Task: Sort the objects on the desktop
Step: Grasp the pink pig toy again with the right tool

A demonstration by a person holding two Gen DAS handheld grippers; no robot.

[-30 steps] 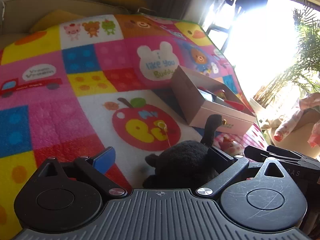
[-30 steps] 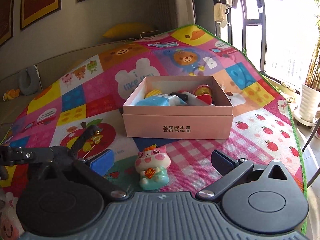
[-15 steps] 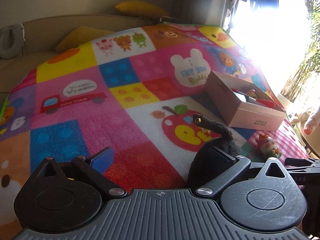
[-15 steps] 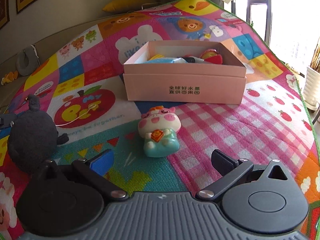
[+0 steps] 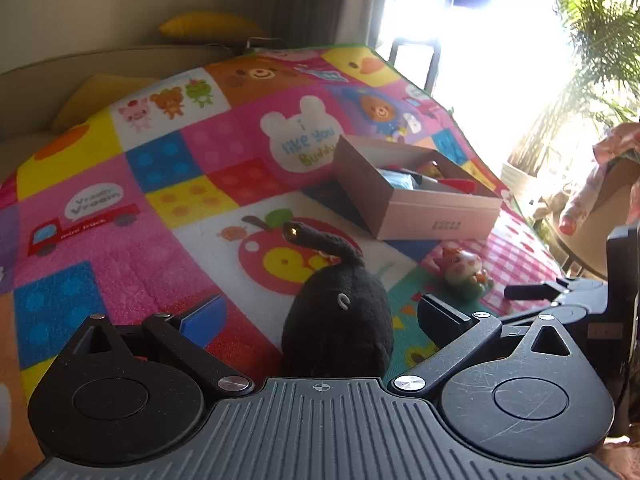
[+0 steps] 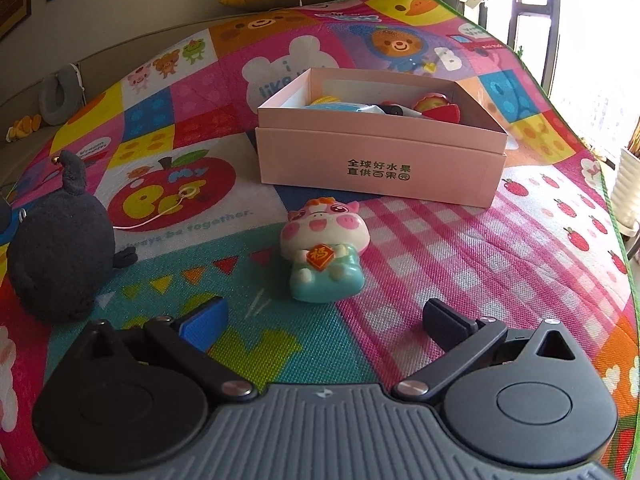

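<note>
A black plush toy (image 5: 338, 320) with a curved stalk stands upright on the colourful play mat, between the open fingers of my left gripper (image 5: 320, 316) without being clamped; it also shows at the left of the right wrist view (image 6: 60, 256). A pink-and-teal pig figurine (image 6: 324, 256) lies on the mat just ahead of my open, empty right gripper (image 6: 324, 320); it shows small in the left wrist view (image 5: 464, 270). An open pink cardboard box (image 6: 380, 172) holding several toys stands behind it, also in the left wrist view (image 5: 432, 220).
The play mat (image 6: 460, 264) covers the surface, its green edge (image 6: 616, 216) at the right. A thin cord (image 6: 160, 216) lies on the apple print. A sofa with yellow cushions (image 5: 212, 28) is behind. My right gripper's body (image 5: 580, 300) shows at the right of the left wrist view.
The left gripper has swung round behind the black plush, which now stands centred between its fingers. The right gripper has come lower and nearer the pig figurine.
</note>
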